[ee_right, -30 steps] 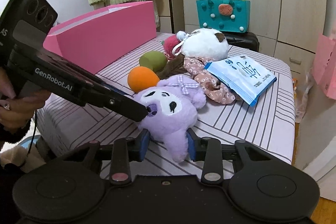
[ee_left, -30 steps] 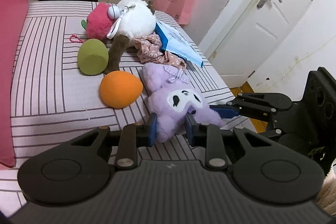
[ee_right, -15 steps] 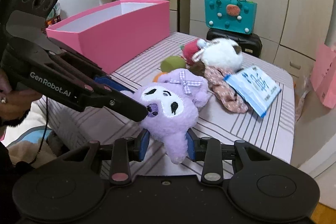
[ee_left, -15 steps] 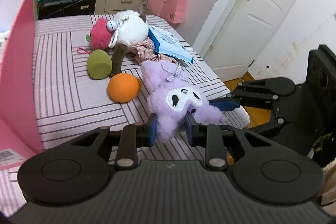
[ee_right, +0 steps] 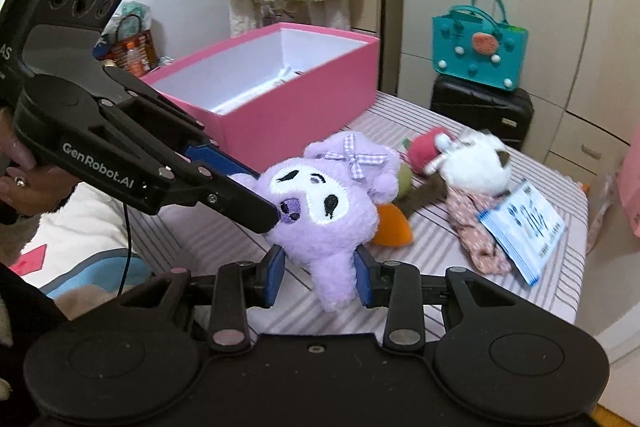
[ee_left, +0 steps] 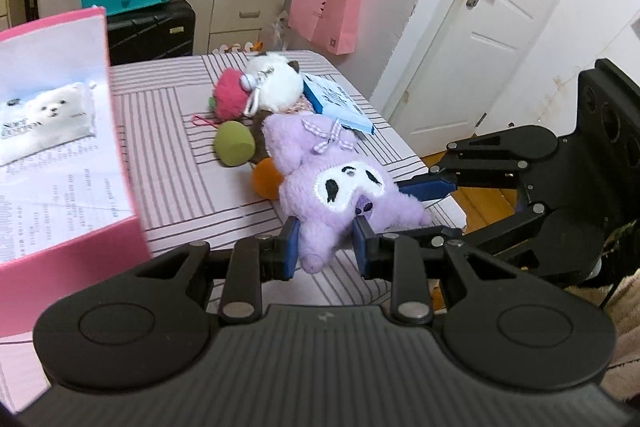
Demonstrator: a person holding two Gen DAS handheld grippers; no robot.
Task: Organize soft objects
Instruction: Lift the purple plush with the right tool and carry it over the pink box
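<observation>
Purple plush toy (ee_left: 340, 187) clamped between both hand-held grippers, angled downward.

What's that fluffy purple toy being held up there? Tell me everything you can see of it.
The purple plush toy looks soft and fuzzy, with a white face patch, black stitched eyes, a small purple skull mark and a checked lilac bow on its head. It hangs above the striped bed. The right hand-held gripper pinches its lower limb, and the left hand-held gripper pinches another.
</observation>
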